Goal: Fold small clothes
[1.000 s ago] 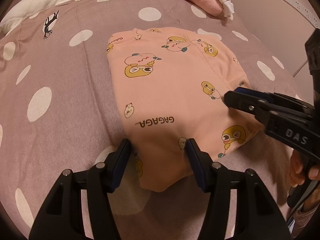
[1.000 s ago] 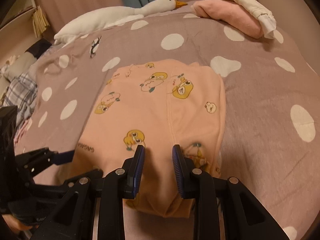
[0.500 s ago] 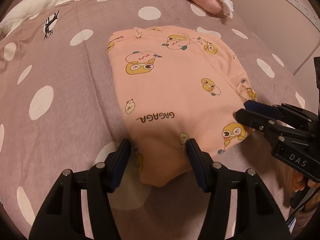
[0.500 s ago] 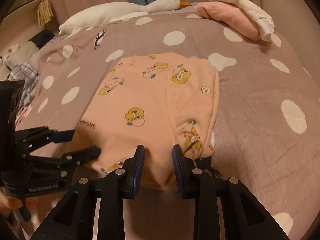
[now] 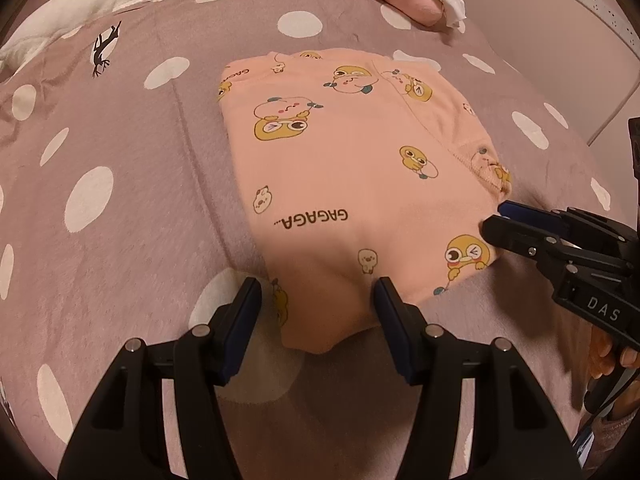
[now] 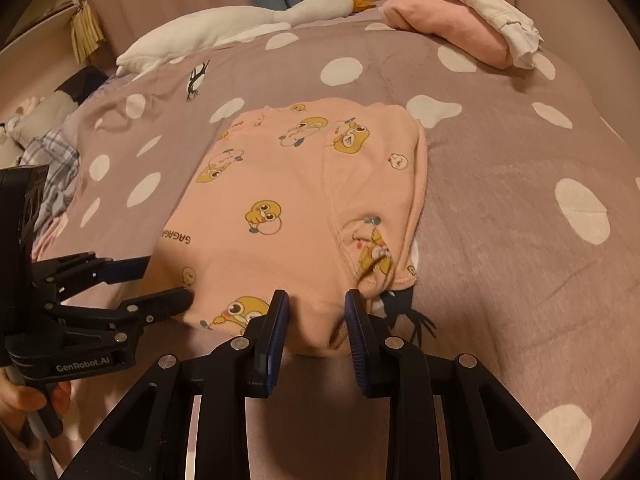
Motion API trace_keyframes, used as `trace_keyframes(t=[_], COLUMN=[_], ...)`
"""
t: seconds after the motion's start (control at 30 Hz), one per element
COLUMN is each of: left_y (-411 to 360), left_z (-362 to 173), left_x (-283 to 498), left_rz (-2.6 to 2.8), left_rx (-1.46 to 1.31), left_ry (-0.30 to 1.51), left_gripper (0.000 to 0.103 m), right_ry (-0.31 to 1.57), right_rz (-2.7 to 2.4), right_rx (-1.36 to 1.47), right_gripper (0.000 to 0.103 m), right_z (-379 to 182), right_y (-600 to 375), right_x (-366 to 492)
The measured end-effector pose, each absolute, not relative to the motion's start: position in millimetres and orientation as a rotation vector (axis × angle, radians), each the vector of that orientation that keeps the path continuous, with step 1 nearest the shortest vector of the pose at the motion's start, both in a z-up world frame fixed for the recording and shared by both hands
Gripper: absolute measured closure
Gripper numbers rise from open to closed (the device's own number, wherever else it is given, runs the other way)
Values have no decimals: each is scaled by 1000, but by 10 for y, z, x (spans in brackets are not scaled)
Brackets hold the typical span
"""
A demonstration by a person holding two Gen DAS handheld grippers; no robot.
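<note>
a peach-pink cotton garment printed with yellow cartoon ducks [image 5: 352, 184] lies folded into a rough rectangle in the middle of a mauve bedspread with white polka dots [image 5: 120, 152]. our left gripper [image 5: 318, 300] sits at its near edge, jaws parted, a soft bulge of fabric between them but not pinched. our right gripper [image 6: 314, 308] does the same at the near right edge, jaws parted around a small hump. we judge the risk is uneven grabbing: one claw may catch only the top layer, so the fold slides apart, or it may snag the bedspread beneath and drag it along.
</note>
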State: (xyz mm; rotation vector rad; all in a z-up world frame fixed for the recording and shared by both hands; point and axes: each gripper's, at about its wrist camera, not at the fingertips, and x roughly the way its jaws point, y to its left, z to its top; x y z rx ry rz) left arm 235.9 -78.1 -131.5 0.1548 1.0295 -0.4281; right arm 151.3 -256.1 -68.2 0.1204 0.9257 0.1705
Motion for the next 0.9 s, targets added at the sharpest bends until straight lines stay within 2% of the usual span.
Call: trace_keyframes(t=[0.27,0.37,0.53,0.6,0.67,0.73,0.9], left_y=[-707,-653,-554,-514,-473,-431,-303], left_z=[-1268,-1283,-1294,-1296,-1299,-1292,-1315], left_x=[2309,2307,2305,2317,2331,2346,2461], left_rz=[-432,-432,-436,-441,-455,-470,-516], left_rx=[125,100,43,12,-34,-83,-274], left_ry=[1047,1073,1100,1119,1140,1153,1189], left_gripper=[44,37,36,32,24,23,19], right_ry=[940,940,935,934,936,943,941], right_rz=[166,175,185,186,183,178,222], right_rx=[159,189,233,241,251,271,436], right_gripper=[74,72,69,69,65,57,54], right_z=[-685,-698,-710,-706,-708,-718,-766], right_y=[-2667,-2733,-2829,-2854,-2882,-2928,-3139], right_x=[1451,1407,1362,1338,1316,1295,1287])
